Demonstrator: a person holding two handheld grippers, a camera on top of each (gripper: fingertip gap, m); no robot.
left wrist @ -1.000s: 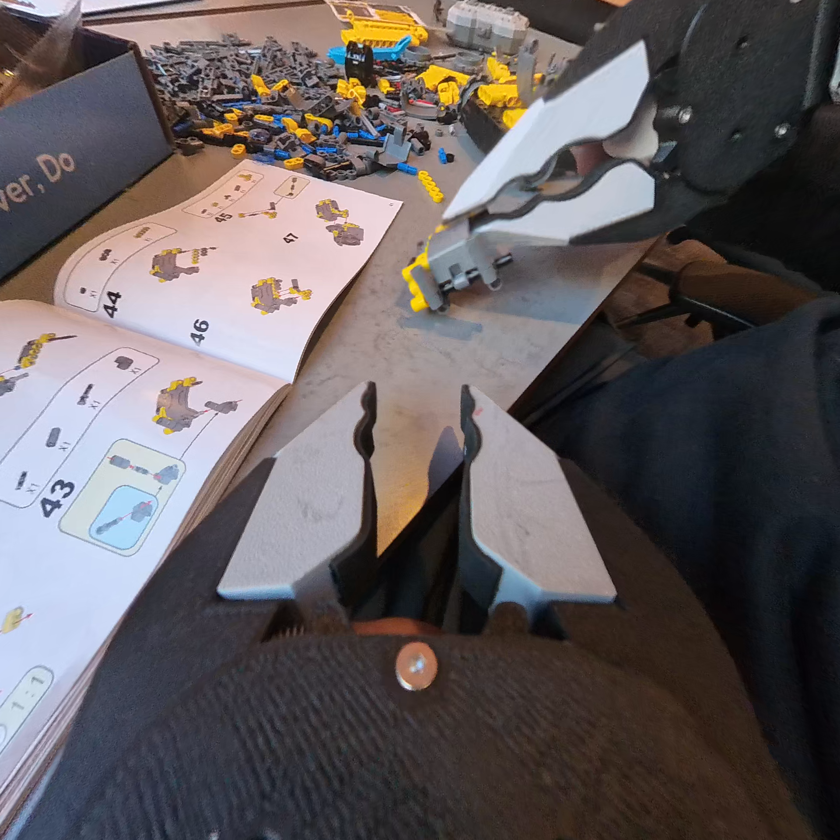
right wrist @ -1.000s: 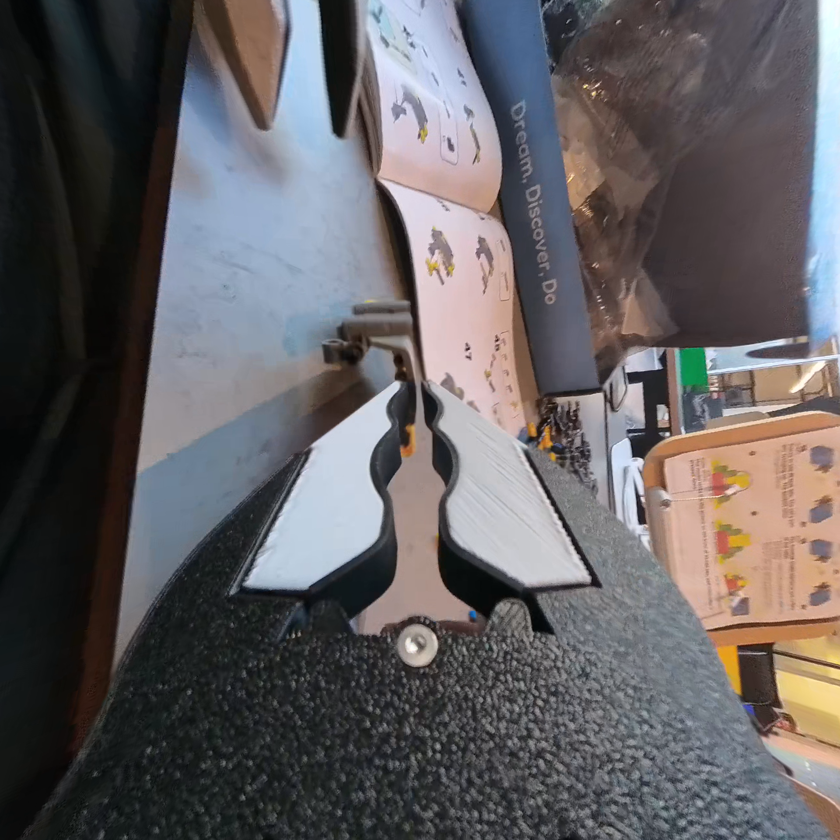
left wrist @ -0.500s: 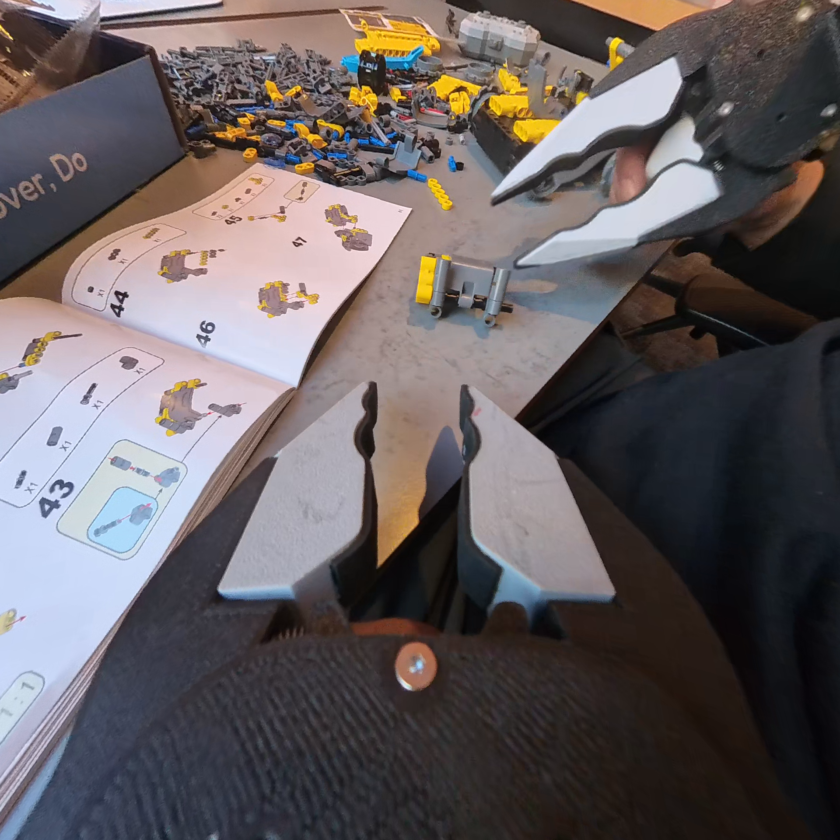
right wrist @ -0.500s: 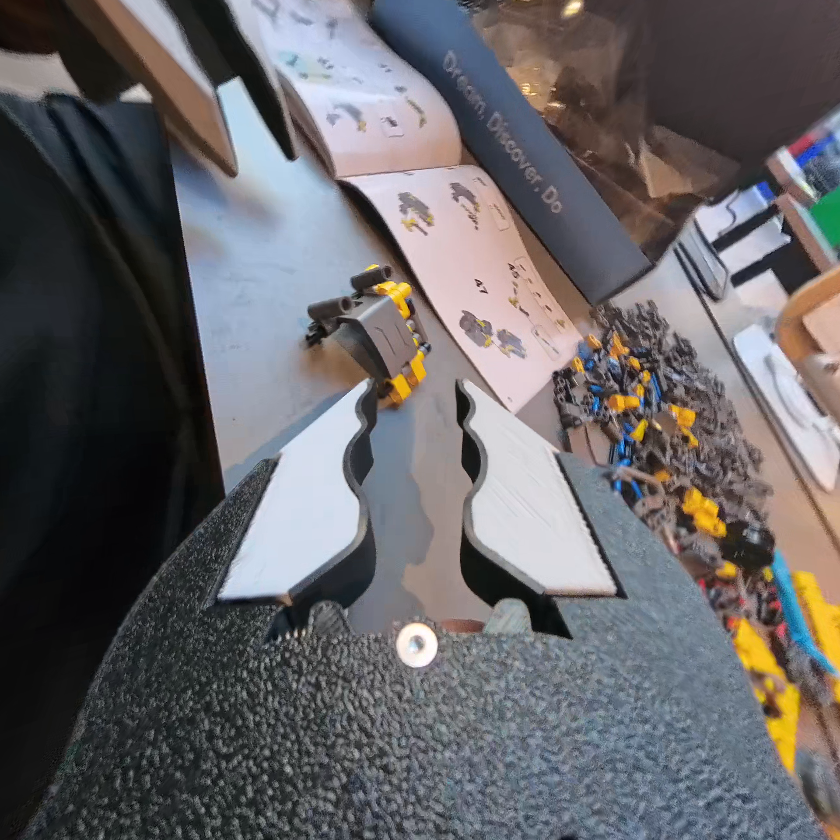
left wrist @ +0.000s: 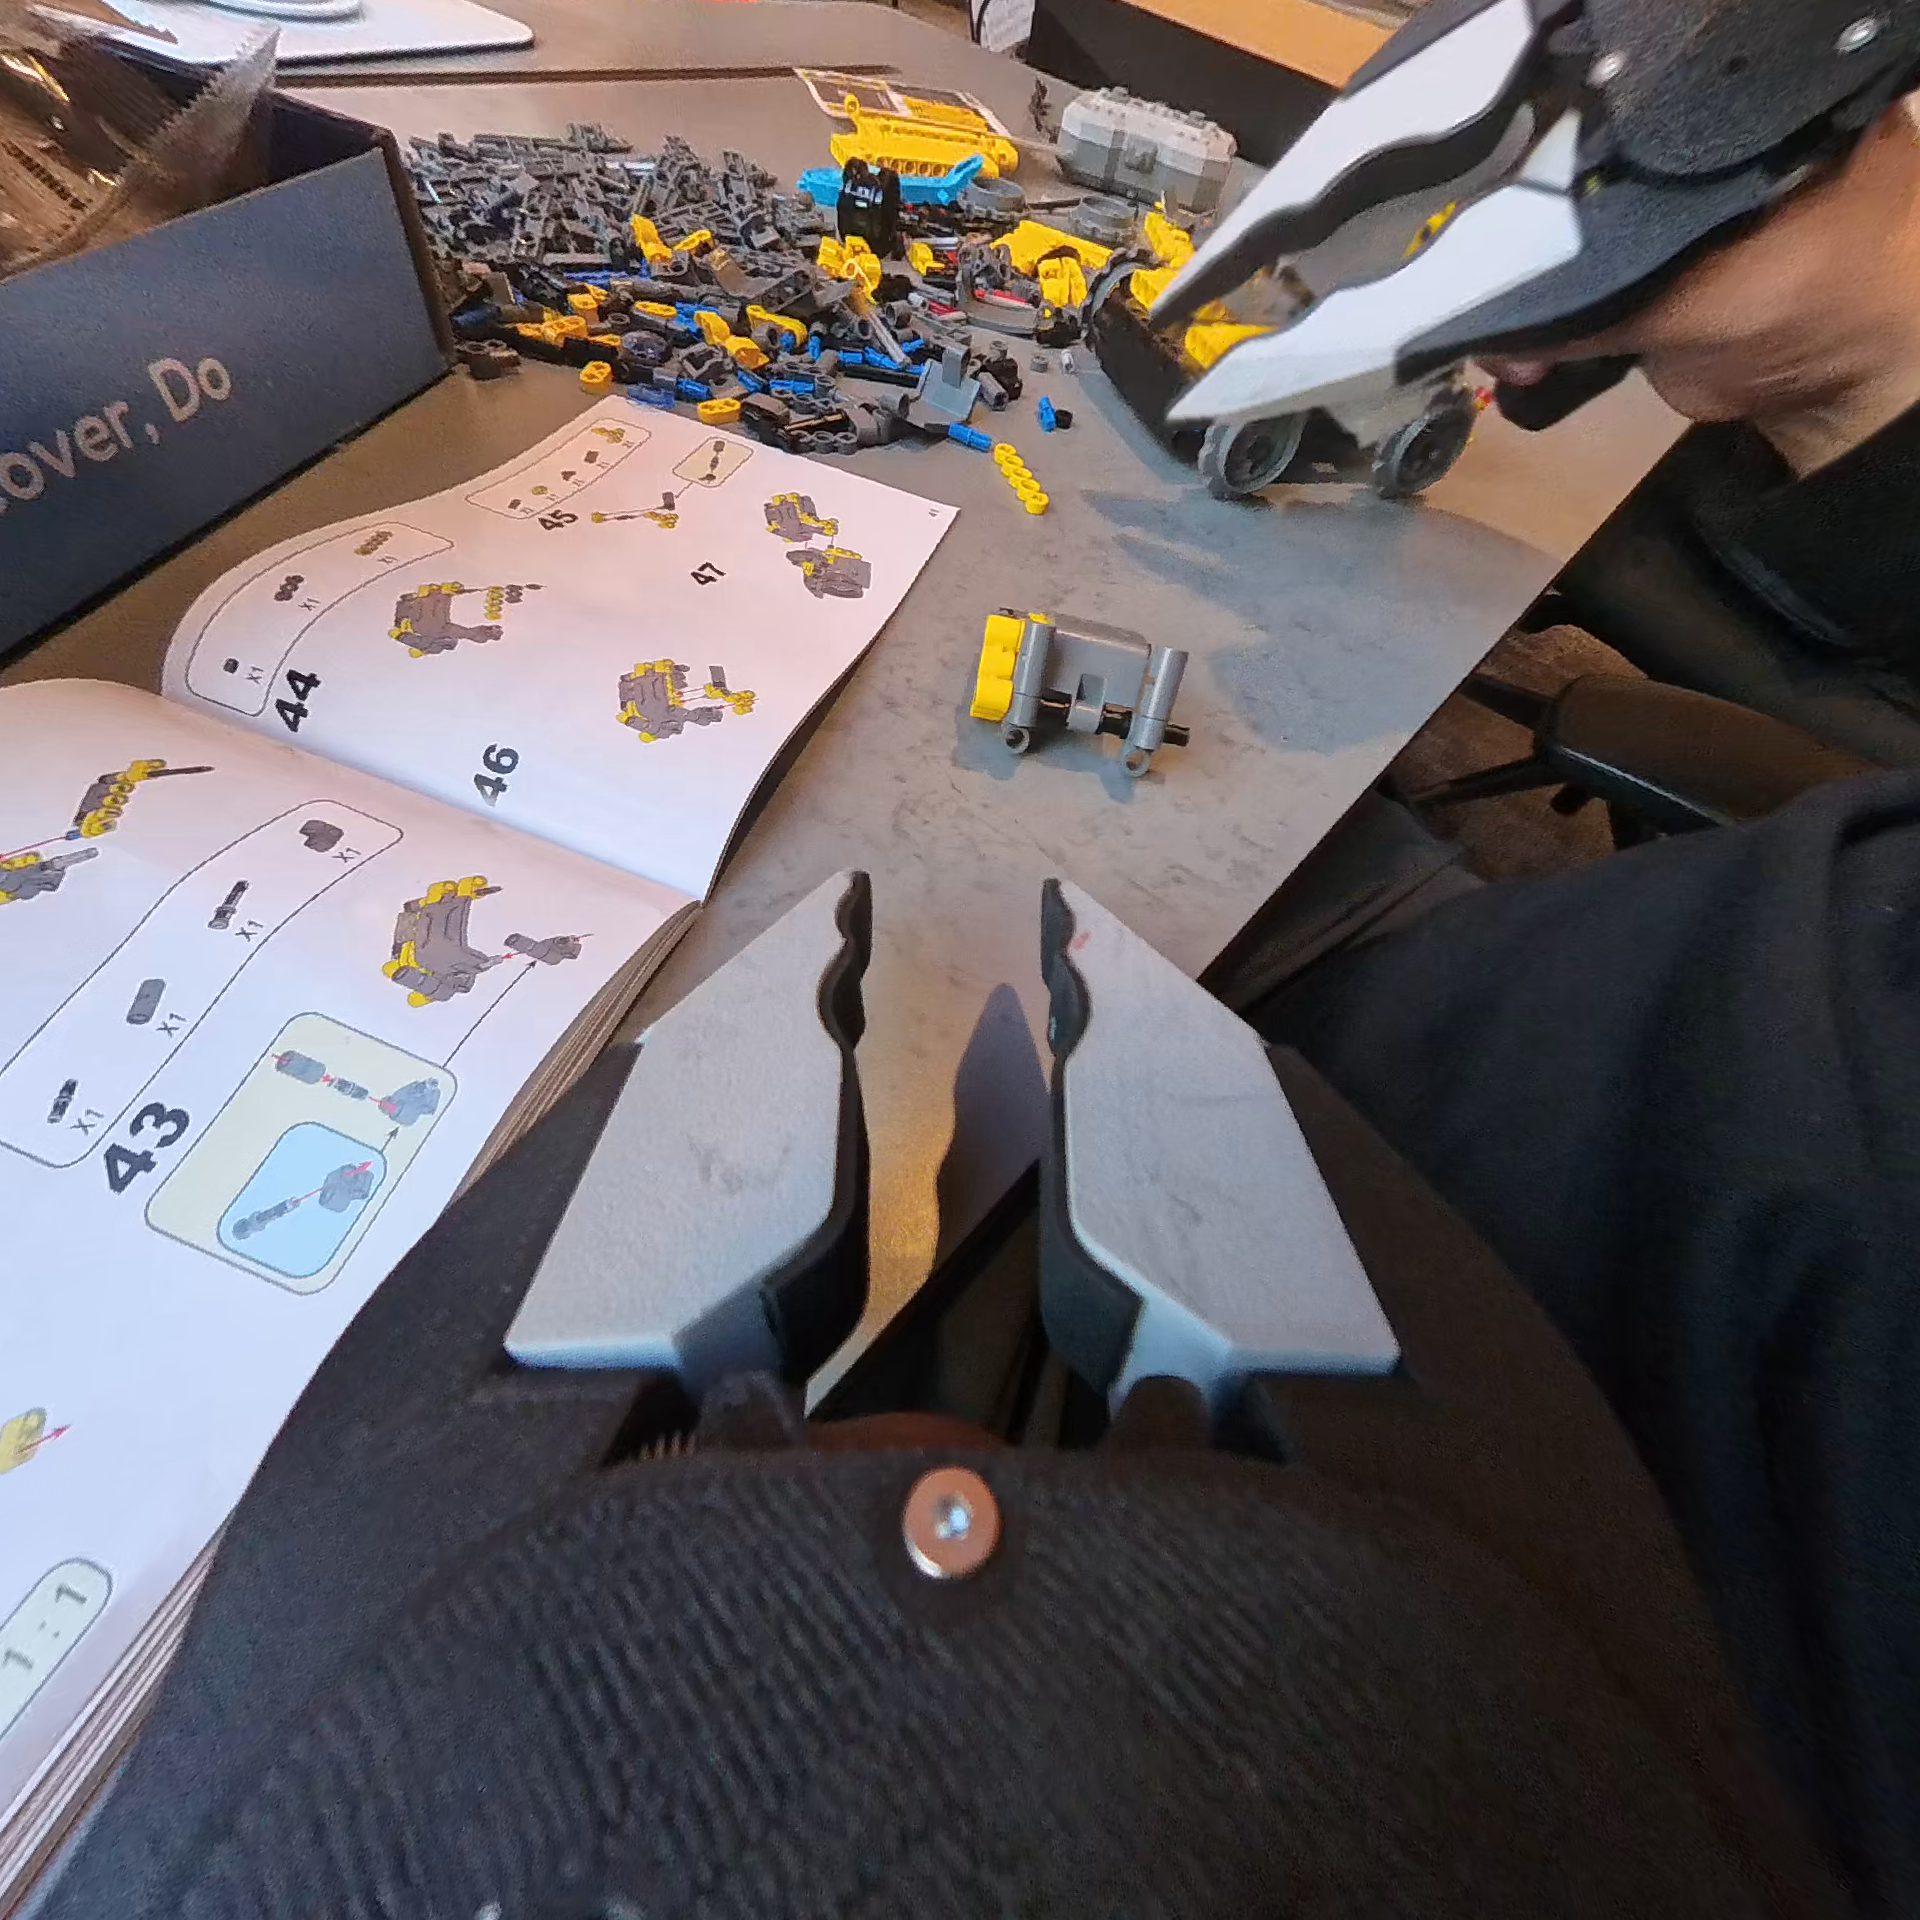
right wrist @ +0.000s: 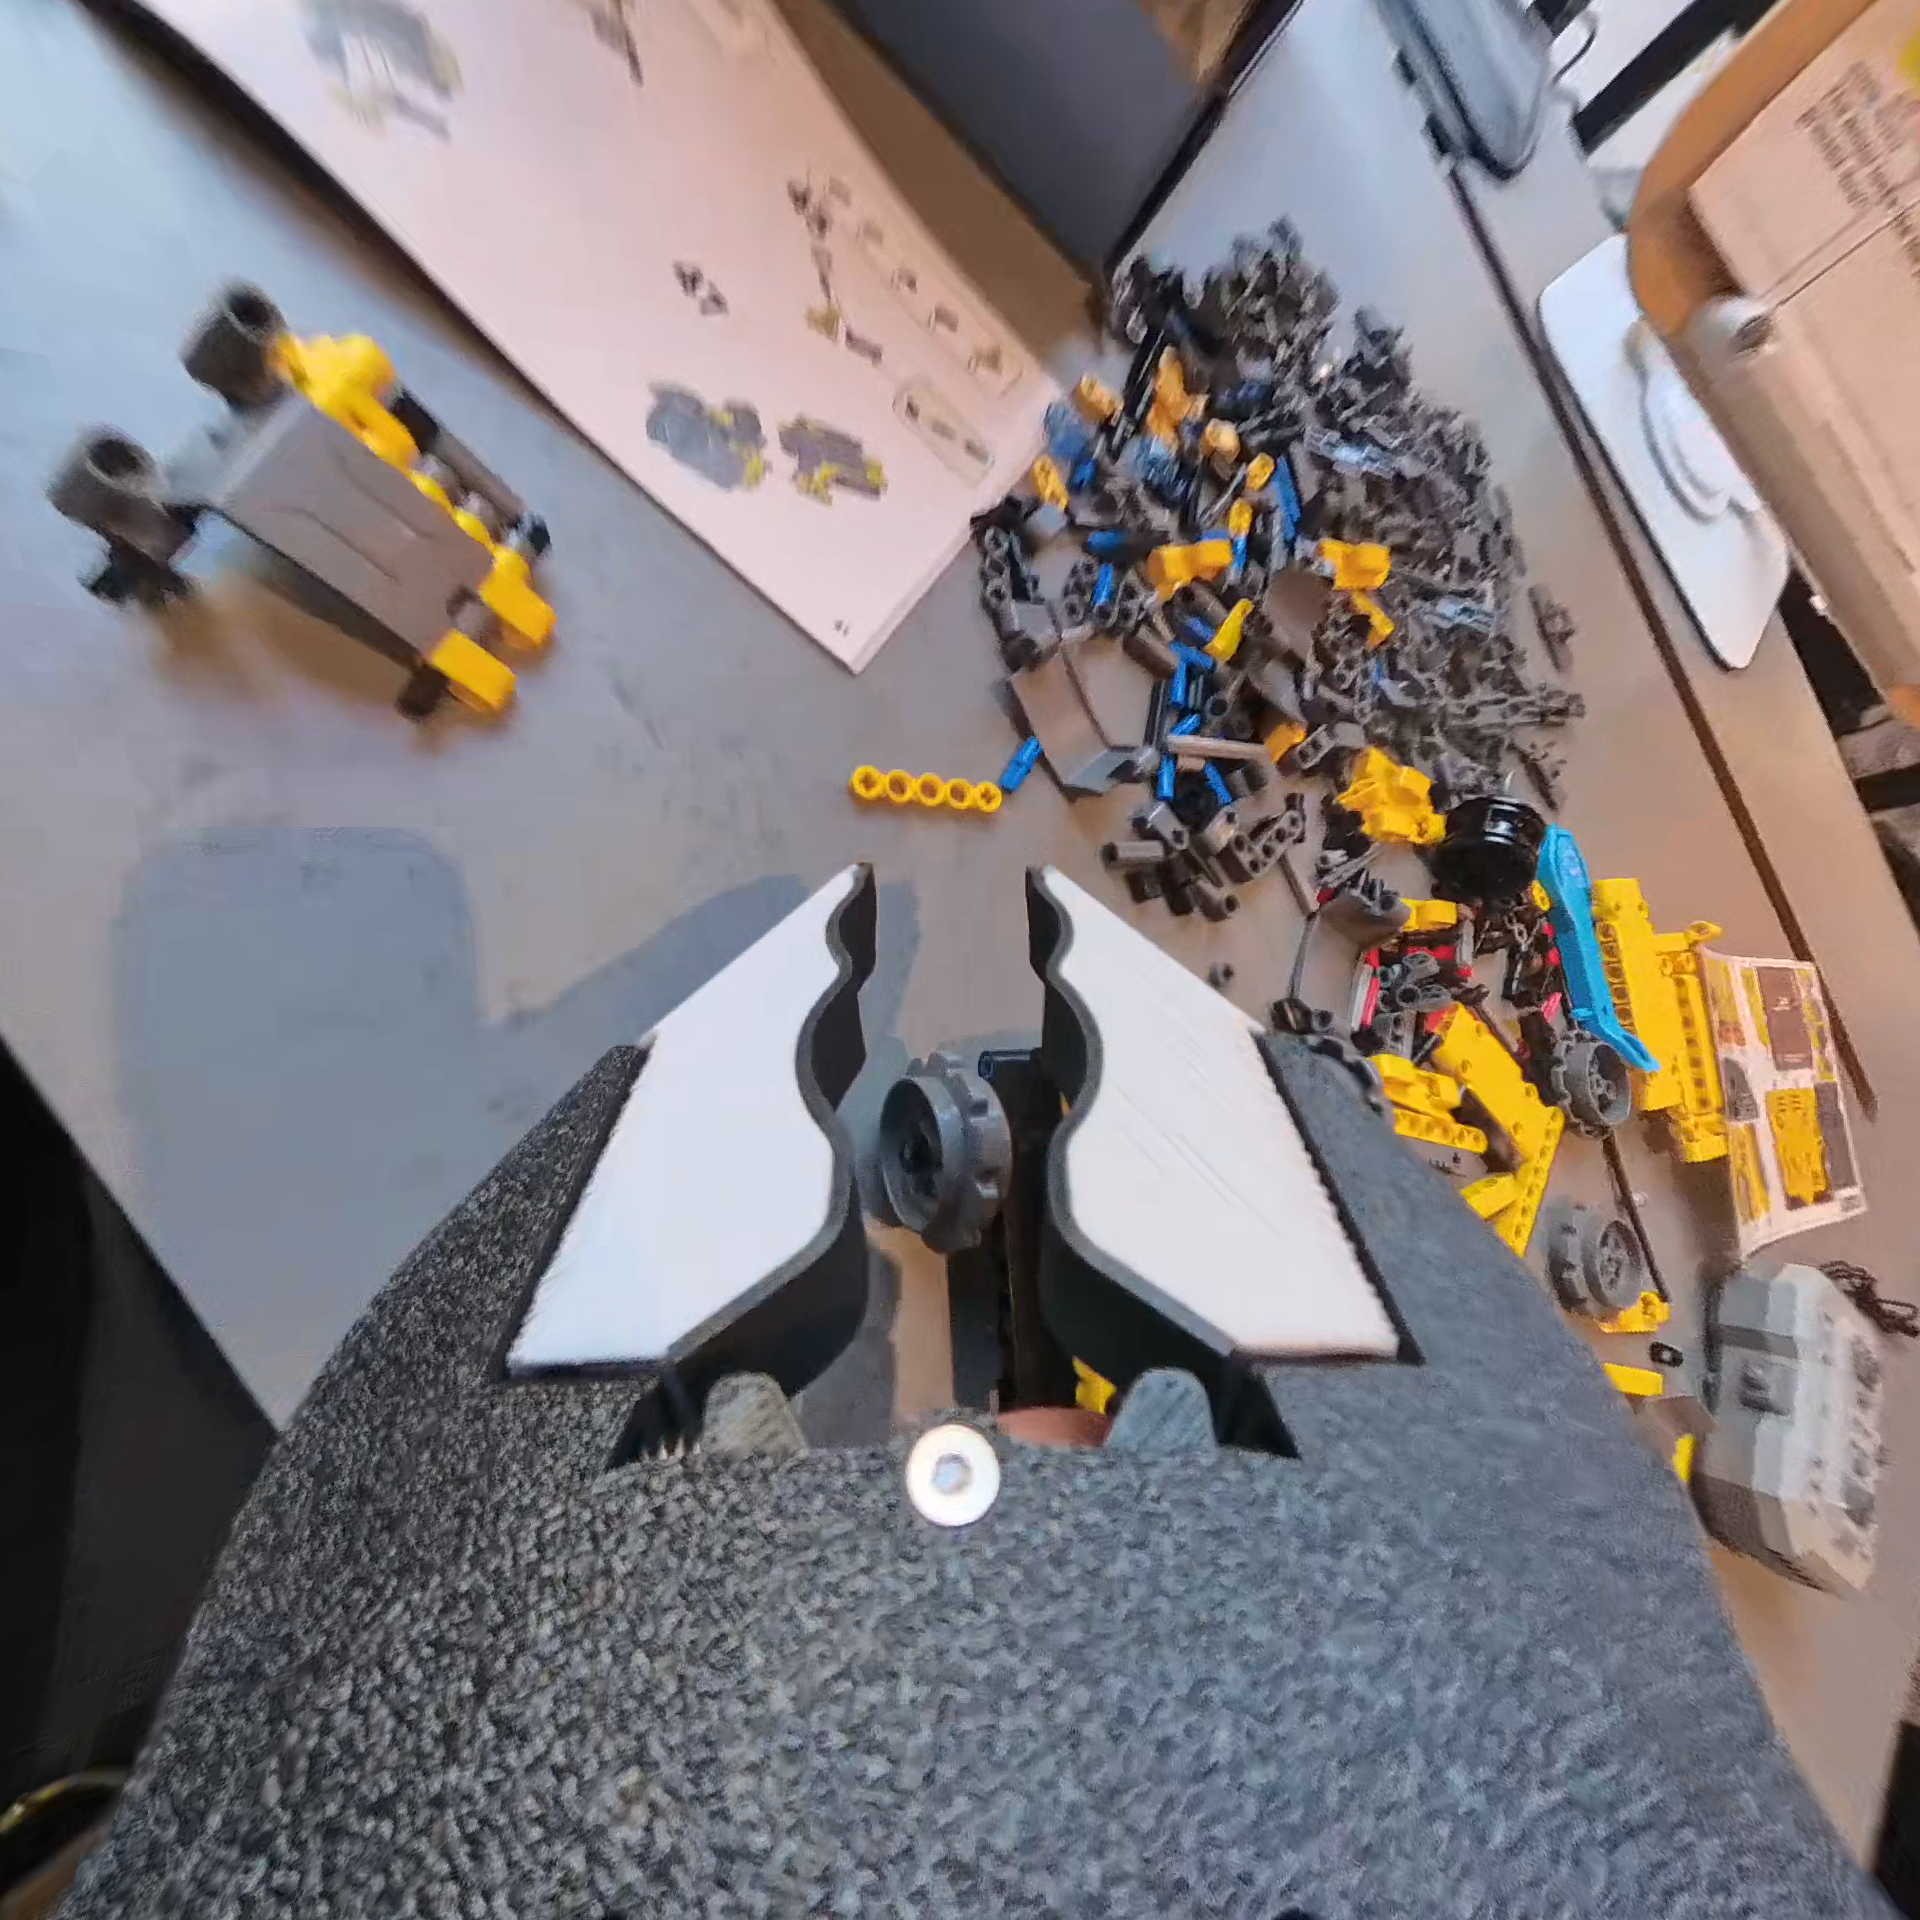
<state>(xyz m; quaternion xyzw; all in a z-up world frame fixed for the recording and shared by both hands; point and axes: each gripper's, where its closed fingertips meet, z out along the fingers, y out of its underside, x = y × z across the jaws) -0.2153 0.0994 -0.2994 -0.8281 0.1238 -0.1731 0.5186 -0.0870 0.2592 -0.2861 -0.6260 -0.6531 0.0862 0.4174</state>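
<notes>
Beside the booklet (left wrist: 436, 727), grey-and-yellow brick assembly (left wrist: 1075, 691).

I see matt grey tabletop (left wrist: 1299, 623); glossy paper booklet (left wrist: 582, 665); plastic bricks (right wrist: 1247, 623); rough black gripper housing (right wrist: 935, 1714).

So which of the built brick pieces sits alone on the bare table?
The small grey-and-yellow assembly, beside the open booklet; the wheeled model lies by the loose pile, under the right tongs.
</notes>
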